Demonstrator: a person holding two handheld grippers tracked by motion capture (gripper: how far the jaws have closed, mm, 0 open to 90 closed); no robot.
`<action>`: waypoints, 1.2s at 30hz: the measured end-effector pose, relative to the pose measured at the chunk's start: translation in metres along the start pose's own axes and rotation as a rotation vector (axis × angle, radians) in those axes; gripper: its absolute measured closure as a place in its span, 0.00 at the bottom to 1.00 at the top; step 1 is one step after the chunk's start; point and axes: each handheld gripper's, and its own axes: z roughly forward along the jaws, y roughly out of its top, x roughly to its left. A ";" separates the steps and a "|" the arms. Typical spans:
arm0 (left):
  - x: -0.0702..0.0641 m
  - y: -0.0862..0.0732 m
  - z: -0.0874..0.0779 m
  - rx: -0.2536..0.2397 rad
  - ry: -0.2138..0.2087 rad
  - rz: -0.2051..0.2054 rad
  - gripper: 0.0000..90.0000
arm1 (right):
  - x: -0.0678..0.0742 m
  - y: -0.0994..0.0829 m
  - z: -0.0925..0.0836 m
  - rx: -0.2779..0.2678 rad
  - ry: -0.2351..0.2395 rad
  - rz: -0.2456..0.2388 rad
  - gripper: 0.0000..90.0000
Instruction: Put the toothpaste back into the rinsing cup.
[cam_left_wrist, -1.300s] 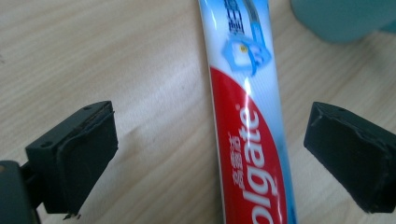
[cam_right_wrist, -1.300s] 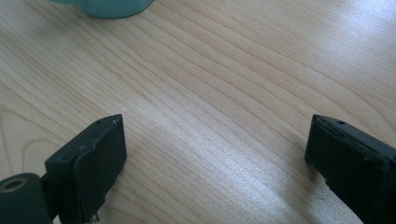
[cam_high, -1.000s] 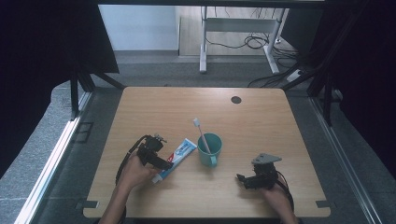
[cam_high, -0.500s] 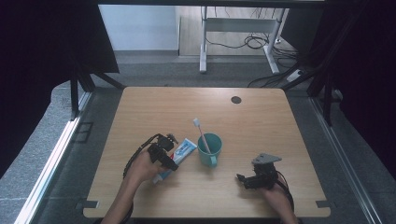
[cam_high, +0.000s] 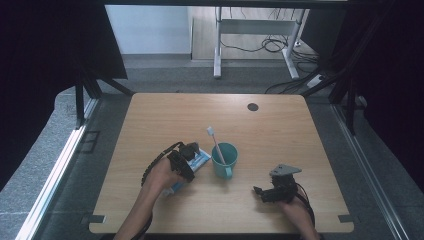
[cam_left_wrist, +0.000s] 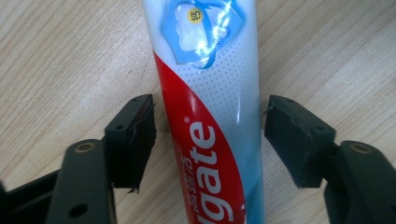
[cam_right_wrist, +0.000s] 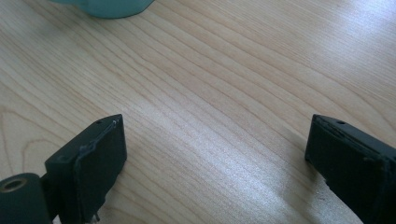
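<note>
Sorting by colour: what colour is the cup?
Teal cup, best in the high view.

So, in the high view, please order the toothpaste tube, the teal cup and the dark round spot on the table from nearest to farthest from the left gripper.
1. toothpaste tube: lying between the jaws of the left gripper.
2. teal cup: just to its right, toothbrush inside.
3. dark round spot: near the table's far edge.

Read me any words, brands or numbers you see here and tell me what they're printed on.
"...gate": white letters, start cut off, on the toothpaste tube.
Small white characters beside those letters: too small to read.
Yellow dot near the tube's top: print too blurred.
Nothing readable on the cup.
</note>
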 end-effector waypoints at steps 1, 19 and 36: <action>-0.001 0.001 0.001 0.002 0.002 -0.008 0.40 | 0.000 0.000 0.000 0.000 0.000 0.000 0.06; 0.001 0.006 -0.006 0.022 -0.014 -0.043 0.72 | 0.000 0.000 0.000 0.000 0.001 0.001 0.06; 0.008 0.000 -0.011 -0.026 -0.037 -0.027 0.81 | 0.000 0.000 0.000 -0.001 0.001 0.001 0.06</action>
